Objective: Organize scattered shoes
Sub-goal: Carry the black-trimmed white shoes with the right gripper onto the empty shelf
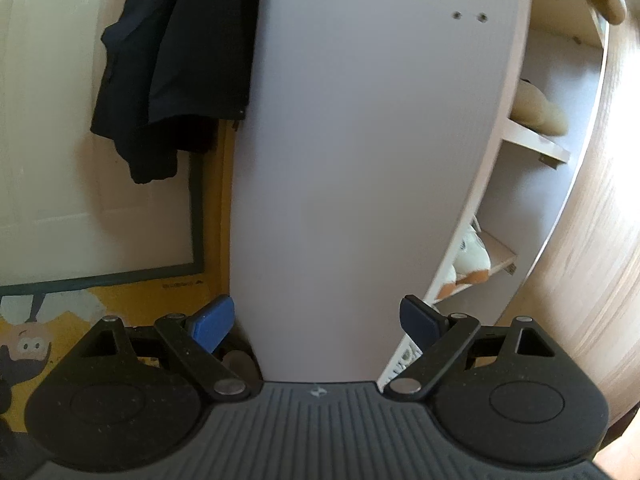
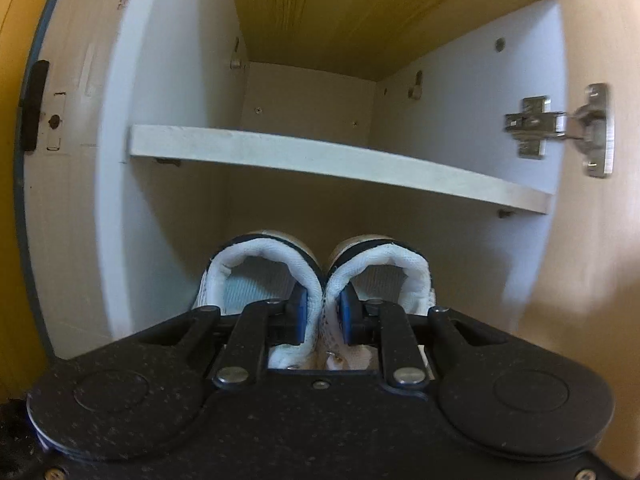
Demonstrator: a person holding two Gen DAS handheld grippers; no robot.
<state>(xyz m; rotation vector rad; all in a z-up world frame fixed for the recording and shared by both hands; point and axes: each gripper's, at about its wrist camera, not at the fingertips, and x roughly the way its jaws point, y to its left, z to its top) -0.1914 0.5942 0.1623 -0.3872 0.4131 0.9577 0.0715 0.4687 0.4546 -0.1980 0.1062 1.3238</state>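
no legible text, labels or numbers

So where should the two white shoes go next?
Probably forward, into the space under the shelf. The right gripper pinches the shoes together by their inner collars, right in front of the open cabinet, and nothing shows in that space. The top of the shelf is hidden from here.

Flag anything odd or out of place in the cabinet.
Nothing stands out. The right tool pinches the touching inner collars of a pair of white shoes before the shelf. The left tool is open at the cabinet door.
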